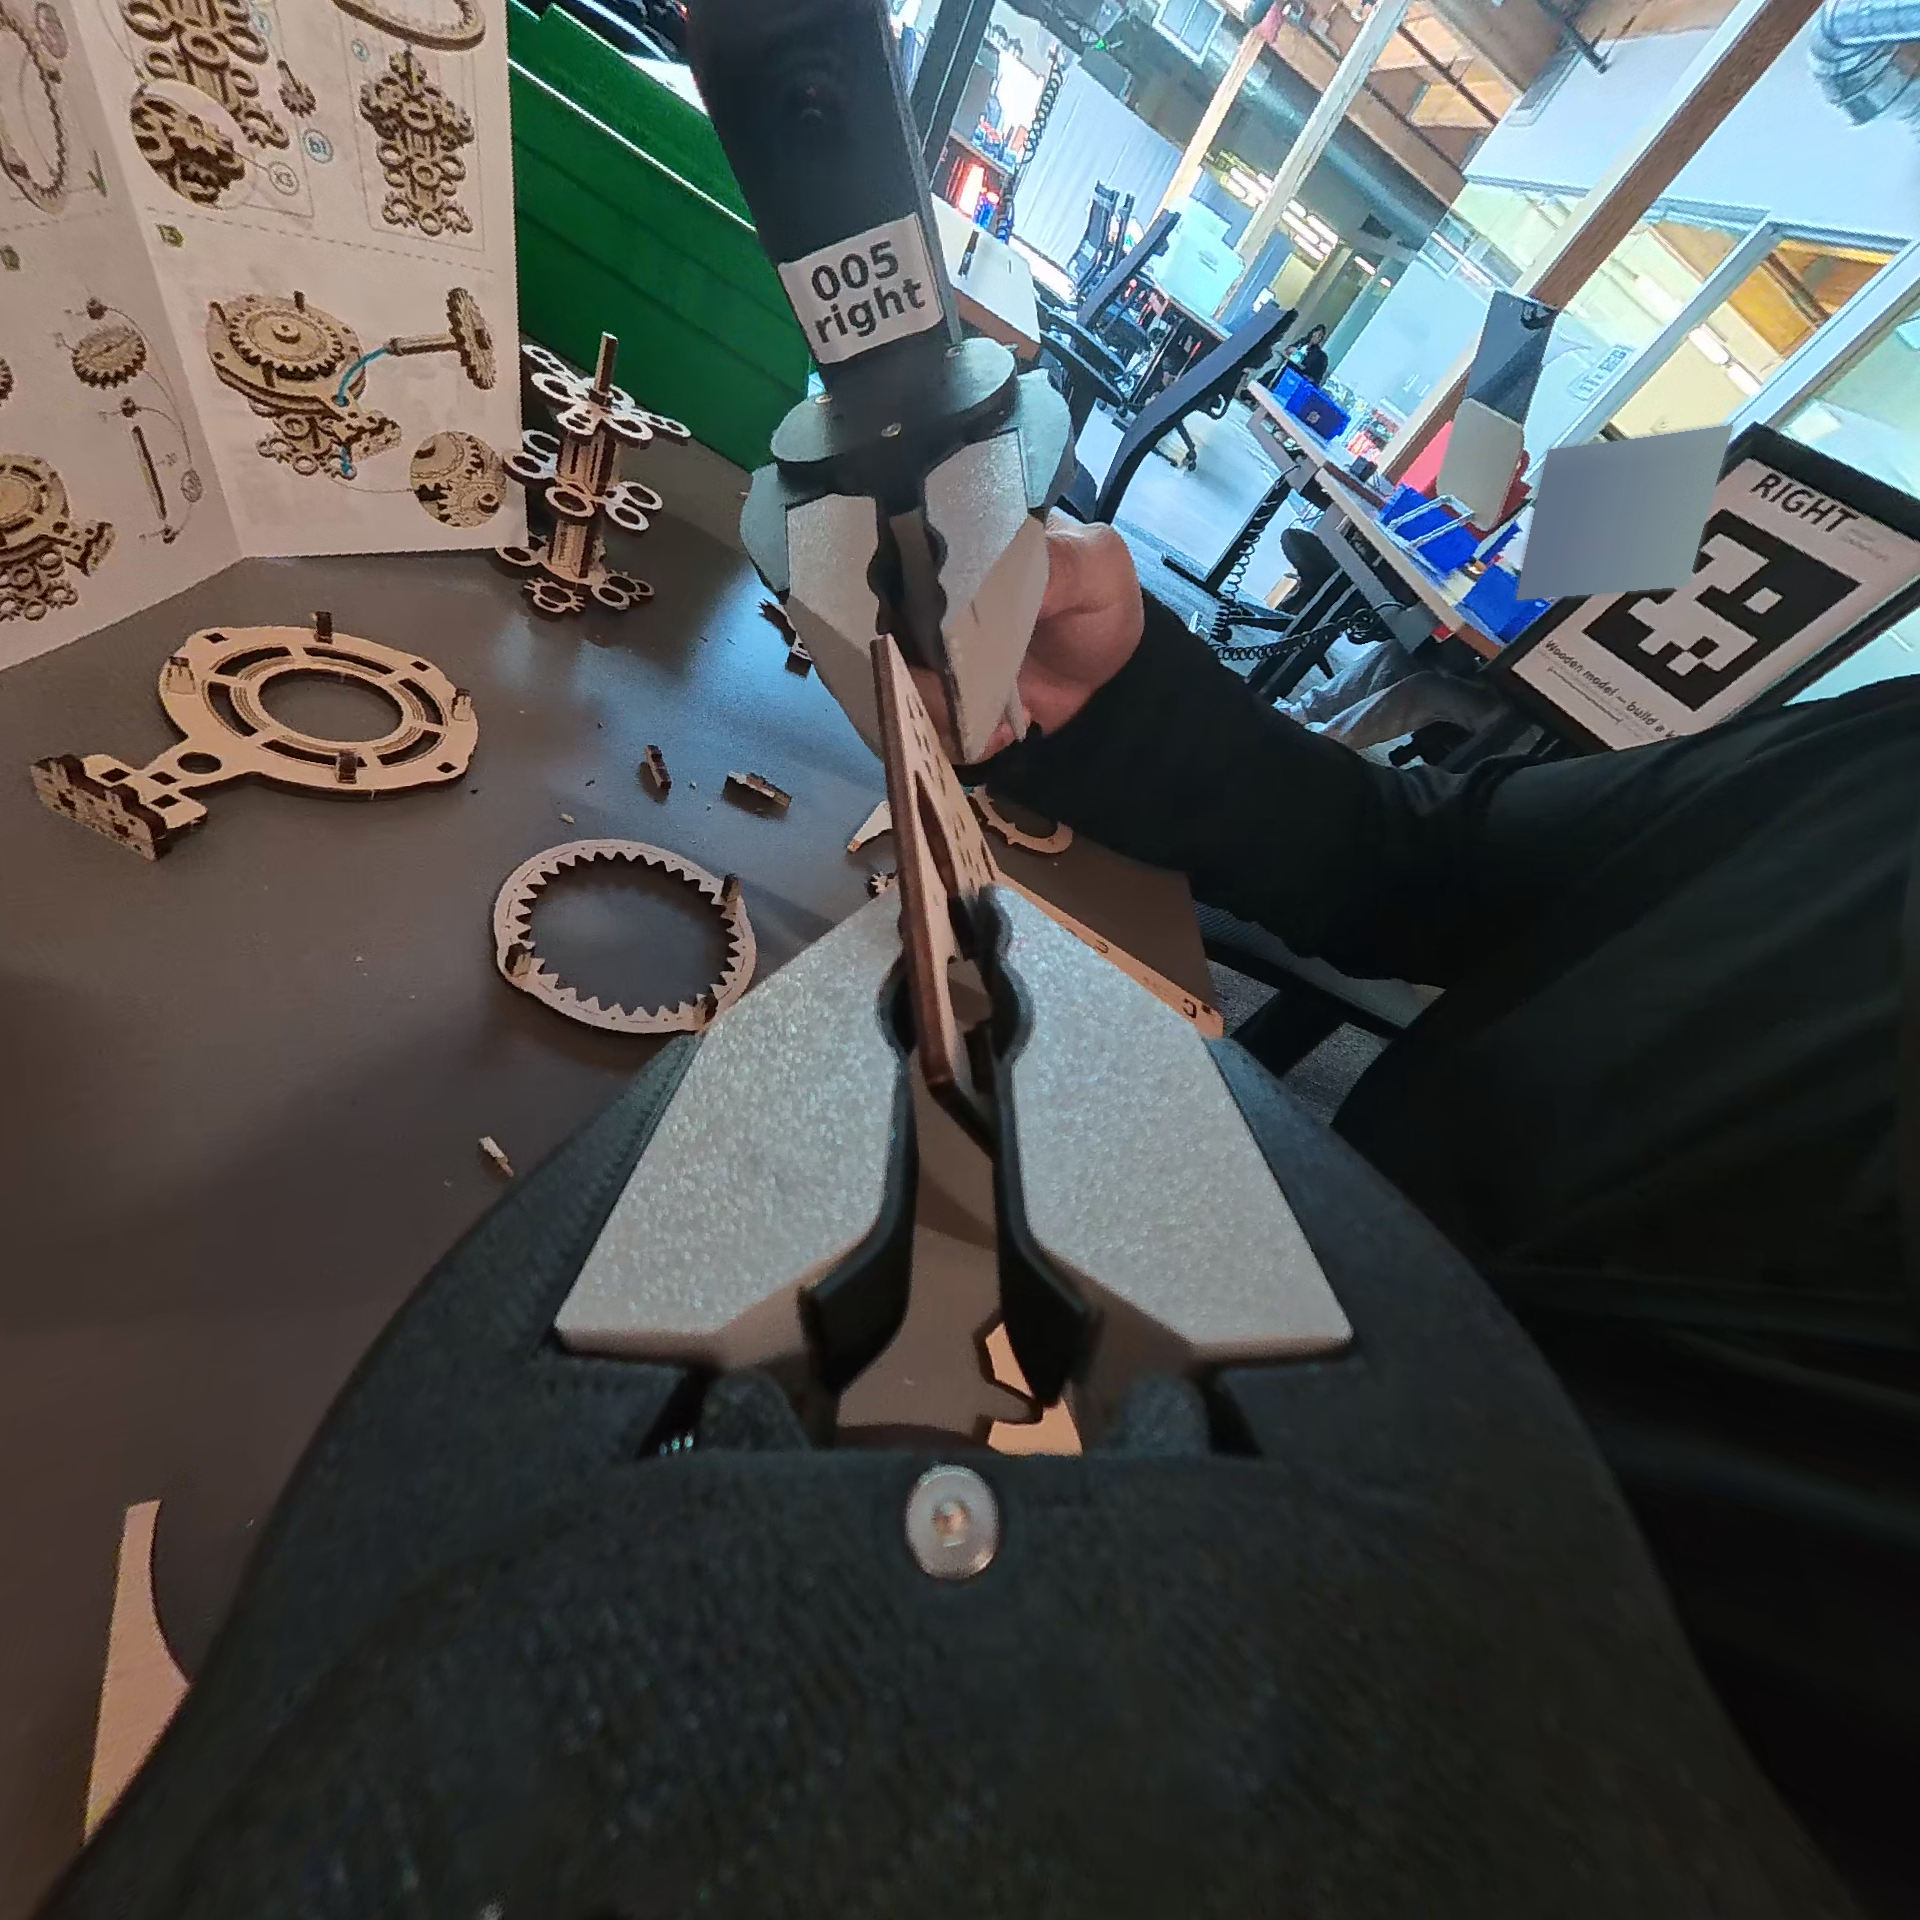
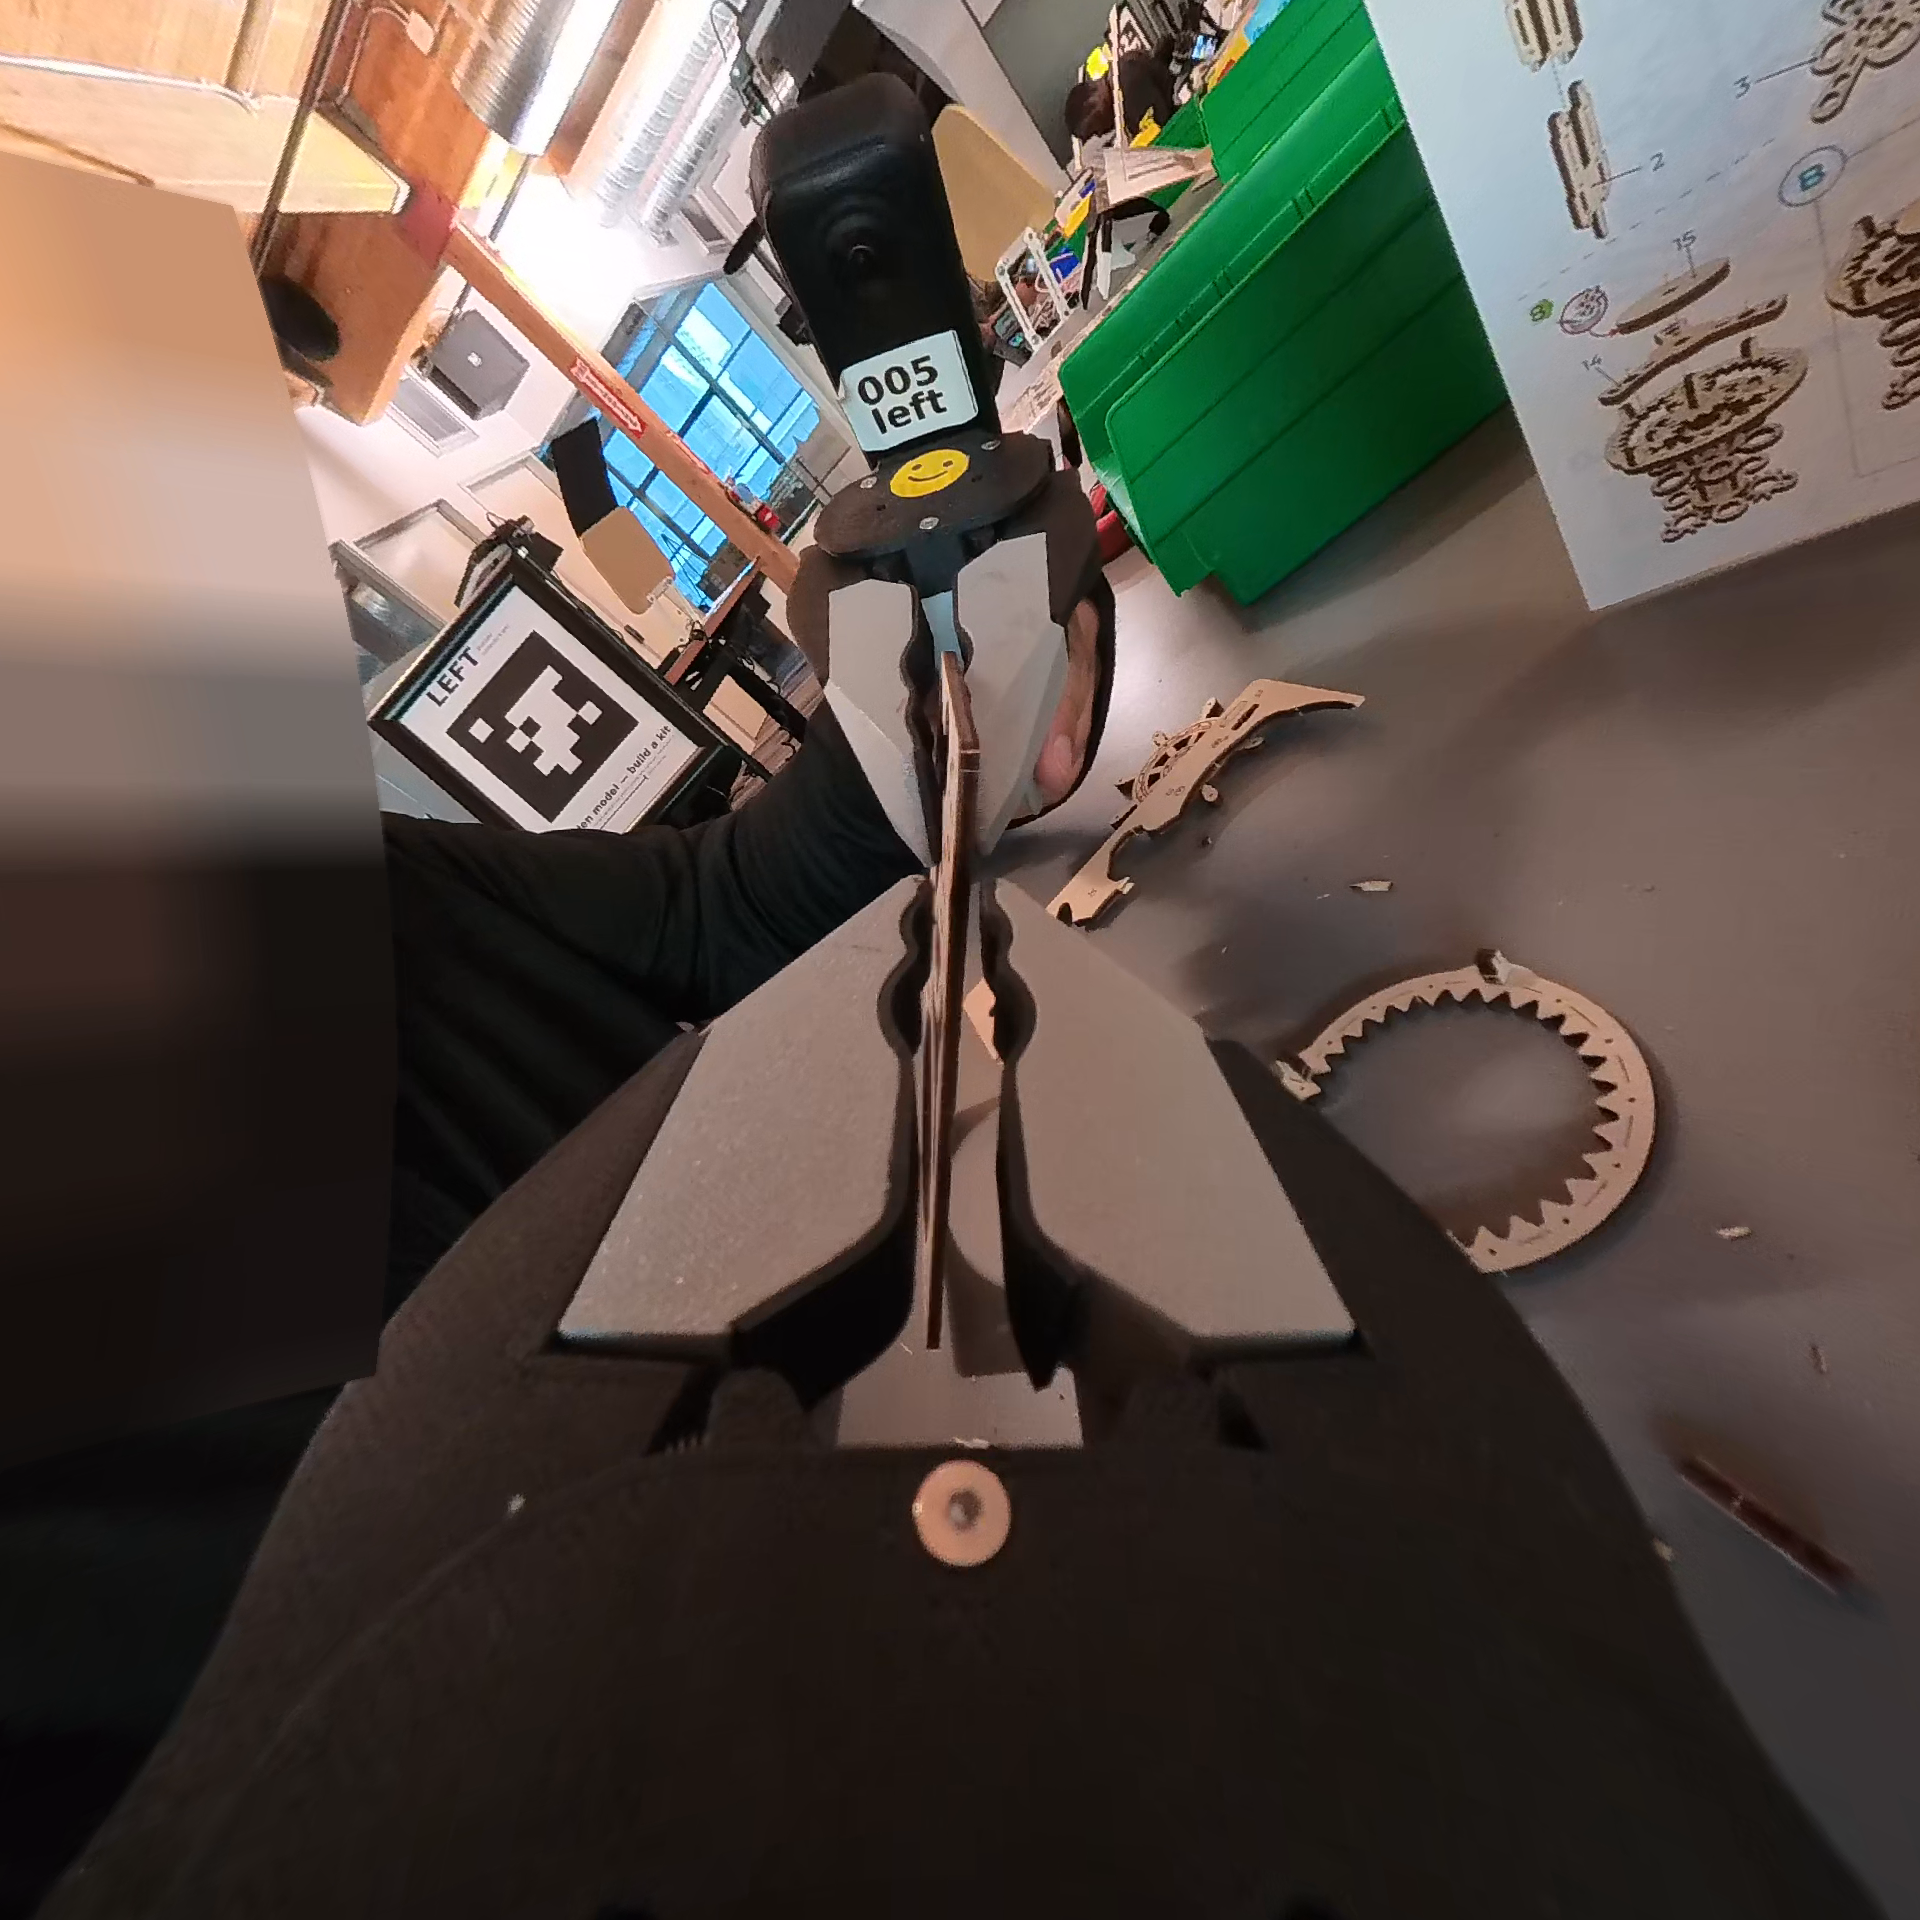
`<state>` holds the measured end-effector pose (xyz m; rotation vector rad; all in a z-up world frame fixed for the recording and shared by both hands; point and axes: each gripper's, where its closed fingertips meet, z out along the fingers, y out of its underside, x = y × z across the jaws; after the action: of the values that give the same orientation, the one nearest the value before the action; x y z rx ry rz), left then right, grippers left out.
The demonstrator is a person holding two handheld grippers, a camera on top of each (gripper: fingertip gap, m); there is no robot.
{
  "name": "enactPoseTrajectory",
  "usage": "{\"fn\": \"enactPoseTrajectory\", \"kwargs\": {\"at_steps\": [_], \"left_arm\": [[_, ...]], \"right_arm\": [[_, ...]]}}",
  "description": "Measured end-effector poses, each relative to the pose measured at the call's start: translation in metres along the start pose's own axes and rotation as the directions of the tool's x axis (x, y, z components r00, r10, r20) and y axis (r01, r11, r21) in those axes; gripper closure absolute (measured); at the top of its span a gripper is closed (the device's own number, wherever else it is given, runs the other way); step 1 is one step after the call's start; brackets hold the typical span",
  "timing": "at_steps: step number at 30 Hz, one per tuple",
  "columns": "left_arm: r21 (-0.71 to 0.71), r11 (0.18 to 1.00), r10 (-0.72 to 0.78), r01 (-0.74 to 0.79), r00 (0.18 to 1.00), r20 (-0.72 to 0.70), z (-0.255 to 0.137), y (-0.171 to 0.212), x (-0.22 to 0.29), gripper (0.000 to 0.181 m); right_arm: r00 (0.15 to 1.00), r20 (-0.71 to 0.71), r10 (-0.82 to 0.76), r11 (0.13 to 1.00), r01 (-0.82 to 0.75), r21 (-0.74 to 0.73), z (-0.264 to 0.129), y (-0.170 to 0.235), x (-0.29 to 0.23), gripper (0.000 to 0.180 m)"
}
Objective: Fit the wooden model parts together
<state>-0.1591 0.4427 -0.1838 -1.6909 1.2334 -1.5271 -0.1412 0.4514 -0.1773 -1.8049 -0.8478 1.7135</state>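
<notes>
A thin wooden plate [image 1: 923, 831] with cut-out holes is held edge-on in the air between both grippers. My left gripper [image 1: 951, 925] is shut on its near end. My right gripper [image 1: 914, 634] comes from above and is shut on its far end. In the right wrist view the same plate [image 2: 951, 821] runs between my right gripper [image 2: 951, 914] and the left gripper [image 2: 951, 686] opposite. A toothed wooden ring [image 1: 516, 914] lies flat on the grey table [image 1: 208, 1091], left of the plate. It also shows in the right wrist view [image 2: 1621, 1122].
A round slotted frame [image 1: 426, 727], a small wooden tower [image 1: 587, 478] and loose bits lie at the back left before a standing instruction sheet [image 1: 260, 260]. Green bins [image 1: 623, 229] stand behind. A leftover cut sheet [image 2: 1195, 769] lies near the ring. A person's black sleeve [image 1: 1351, 831] is at the right. Only a small space, under 4 cm, lies between the two pairs of fingers.
</notes>
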Motion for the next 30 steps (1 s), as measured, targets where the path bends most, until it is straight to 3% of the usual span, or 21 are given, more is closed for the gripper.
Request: {"fn": "enactPoseTrajectory", "kwargs": {"at_steps": [9,14,21,30], "left_arm": [[-0.009,1.0,0.013,-0.013,1.0,-0.001,0.0005,0.0007,0.0018,0.175],[-0.053,0.997,0.052,-0.052,0.999,-0.01,-0.0011,0.0047,0.0085,0.161],[-0.022,0.999,0.042,-0.042,0.999,0.01,-0.0046,-0.0004,0.0042,0.175],[-0.017,0.999,0.032,-0.032,0.999,0.013,-0.0019,0.0003,0.0025,0.175]], "right_arm": [[1.0,-0.008,-0.012,1.0,0.012,-0.019,0.0042,0.0033,-0.0001,0.179],[1.0,-0.006,-0.028,0.999,0.028,-0.026,0.0044,0.0037,-0.0024,0.179],[1.0,0.007,-0.022,1.0,0.023,-0.022,0.0052,0.0033,-0.0035,0.18],[1.0,0.005,-0.017,1.0,0.017,-0.018,0.0056,0.003,-0.0024,0.18]]}}
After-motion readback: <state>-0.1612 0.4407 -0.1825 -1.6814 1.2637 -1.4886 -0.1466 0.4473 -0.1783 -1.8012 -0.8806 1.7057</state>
